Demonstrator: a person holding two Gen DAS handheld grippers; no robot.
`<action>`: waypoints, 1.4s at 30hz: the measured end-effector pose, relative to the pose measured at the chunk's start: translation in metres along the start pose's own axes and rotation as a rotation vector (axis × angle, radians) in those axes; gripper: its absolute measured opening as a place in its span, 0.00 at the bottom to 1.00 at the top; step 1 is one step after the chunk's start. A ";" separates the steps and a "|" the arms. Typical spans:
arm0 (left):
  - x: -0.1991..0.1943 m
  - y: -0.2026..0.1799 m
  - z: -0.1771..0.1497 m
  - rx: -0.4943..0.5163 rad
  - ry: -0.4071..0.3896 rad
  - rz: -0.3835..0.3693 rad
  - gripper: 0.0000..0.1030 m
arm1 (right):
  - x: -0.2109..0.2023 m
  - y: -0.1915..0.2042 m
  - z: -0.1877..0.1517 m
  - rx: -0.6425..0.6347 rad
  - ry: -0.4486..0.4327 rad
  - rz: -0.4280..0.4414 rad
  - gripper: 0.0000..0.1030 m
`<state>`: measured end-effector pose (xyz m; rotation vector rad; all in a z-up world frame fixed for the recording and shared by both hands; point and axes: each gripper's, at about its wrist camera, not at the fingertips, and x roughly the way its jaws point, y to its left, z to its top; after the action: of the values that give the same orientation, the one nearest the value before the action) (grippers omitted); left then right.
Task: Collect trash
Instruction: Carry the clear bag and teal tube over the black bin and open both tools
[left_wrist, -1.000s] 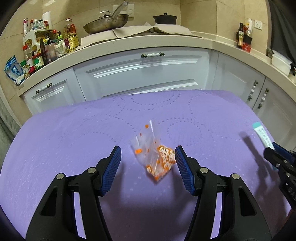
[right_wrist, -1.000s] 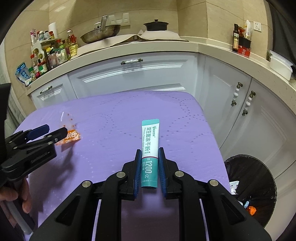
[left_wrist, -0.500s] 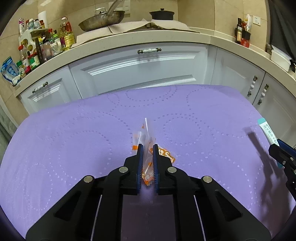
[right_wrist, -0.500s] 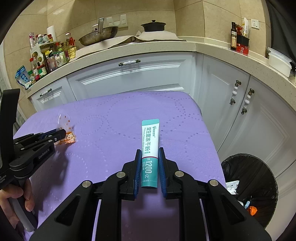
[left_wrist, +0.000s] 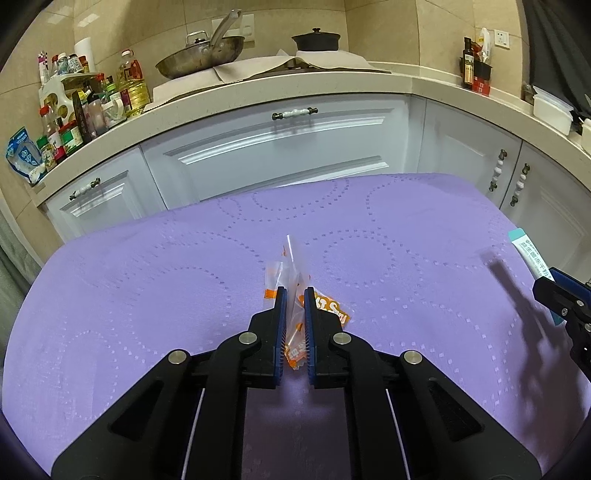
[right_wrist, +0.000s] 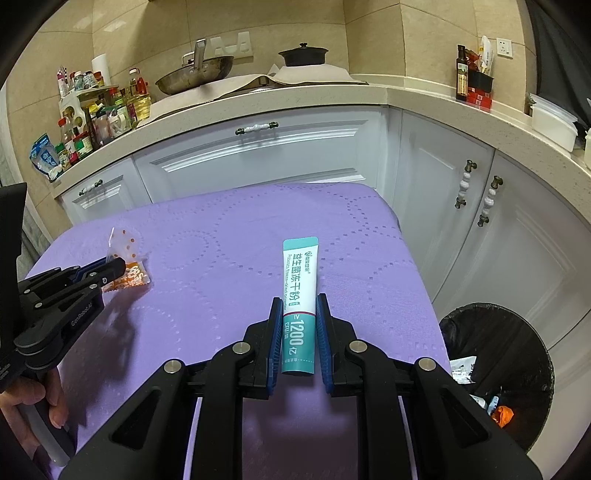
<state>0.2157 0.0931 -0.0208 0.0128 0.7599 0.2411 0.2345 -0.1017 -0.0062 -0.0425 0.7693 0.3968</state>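
Wrapper (left_wrist: 295, 295) lower part hidden between fingers (left_wrist: 279, 325).

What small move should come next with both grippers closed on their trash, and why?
Probably lift both hands off the purple cloth. The left gripper is shut on the orange wrapper, the right gripper on the teal tube, and the black bin sits low to the right.

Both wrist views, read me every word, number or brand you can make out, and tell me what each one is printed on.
"1200亿": teal and white sachet held in the right gripper.
"益生菌冻干粉": same sachet; the small English line beside it is too fine to read.
"GenRobot.AI": side of the left gripper.
Orange wrapper in the left gripper: white lettering cut off, unreadable.
Counter bottles: labels too small.
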 end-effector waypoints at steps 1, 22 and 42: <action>-0.001 0.000 0.000 0.001 -0.001 0.000 0.09 | -0.001 0.001 0.000 0.001 -0.001 0.000 0.18; -0.031 -0.001 -0.007 0.013 -0.048 -0.014 0.08 | -0.024 -0.004 -0.003 0.020 -0.029 -0.024 0.18; -0.091 -0.071 -0.032 0.115 -0.109 -0.163 0.08 | -0.086 -0.061 -0.042 0.127 -0.087 -0.144 0.18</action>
<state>0.1451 0.0010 0.0110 0.0717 0.6611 0.0409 0.1728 -0.1951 0.0162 0.0383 0.6992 0.2108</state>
